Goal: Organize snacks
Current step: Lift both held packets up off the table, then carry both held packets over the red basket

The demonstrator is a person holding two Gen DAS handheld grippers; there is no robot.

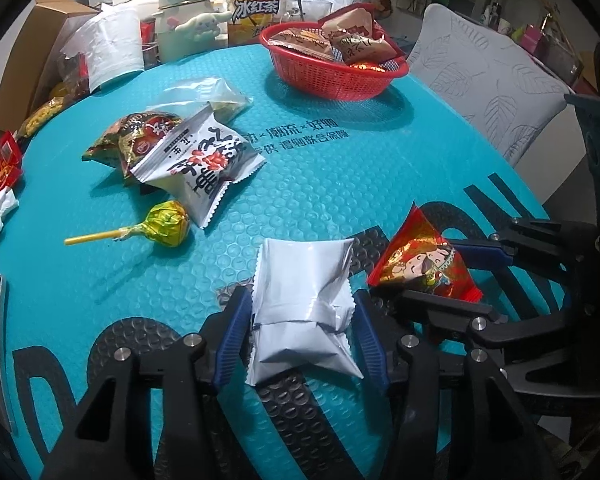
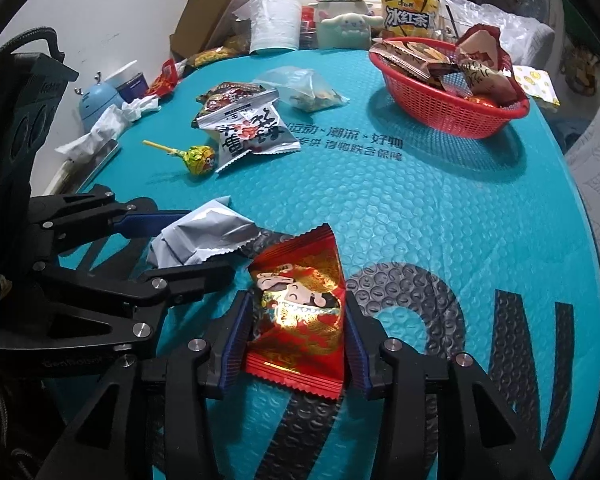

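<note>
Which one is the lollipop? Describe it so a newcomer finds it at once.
Start from the teal bubble mat that covers the table, with the red basket at its far right. Look across to the cluster of packets on the far left; the lollipop lies just in front of the white printed packet. It alone has a yellow stick and a round gold-foil head.

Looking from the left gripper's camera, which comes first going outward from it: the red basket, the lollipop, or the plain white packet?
1. White packet, right between the left gripper fingers.
2. Lollipop, further out on the left.
3. Red basket, at the far side of the table.
</note>
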